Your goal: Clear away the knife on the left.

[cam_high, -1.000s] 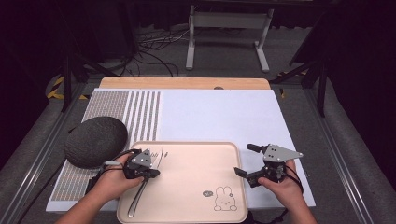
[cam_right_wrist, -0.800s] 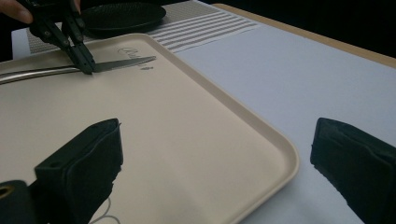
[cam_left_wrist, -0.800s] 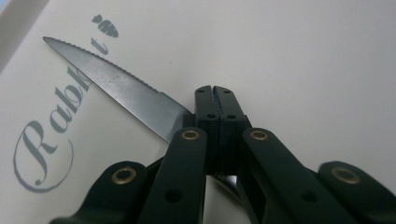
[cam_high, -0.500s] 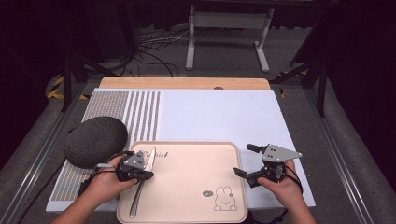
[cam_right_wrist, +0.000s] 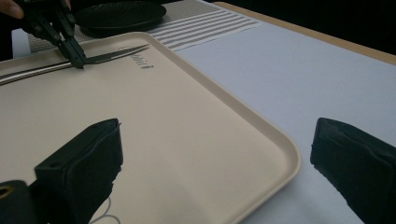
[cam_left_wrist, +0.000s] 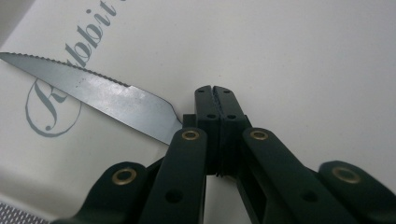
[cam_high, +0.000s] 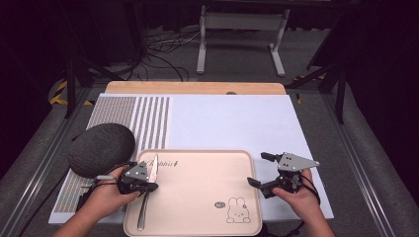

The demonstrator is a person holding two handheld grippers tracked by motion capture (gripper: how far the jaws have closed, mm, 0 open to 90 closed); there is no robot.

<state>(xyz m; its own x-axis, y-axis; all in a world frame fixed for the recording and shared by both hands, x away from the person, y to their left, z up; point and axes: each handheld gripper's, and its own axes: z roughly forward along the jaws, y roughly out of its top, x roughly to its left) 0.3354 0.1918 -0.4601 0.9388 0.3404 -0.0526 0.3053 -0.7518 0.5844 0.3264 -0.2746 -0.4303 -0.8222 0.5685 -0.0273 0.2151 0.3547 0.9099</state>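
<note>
On the counter [cam_high: 222, 123], covered by a white sheet with a grey striped panel at its left, a beige rectangular plastic tray [cam_high: 197, 197] printed with a rabbit sat at the near edge. A serrated steel table knife [cam_left_wrist: 93, 95] lay along the tray's left side, blade pointing far. The left hand-held gripper [cam_high: 141, 181] rested at the knife, its jaws pressed together just beside the blade's base; whether they pinched the knife could not be told. The right hand-held gripper [cam_high: 263, 170] hovered over the tray's right rim, jaws wide apart and holding nothing. A dark grey rounded bowl [cam_high: 101, 149] sat upside down, left of the tray.
</note>
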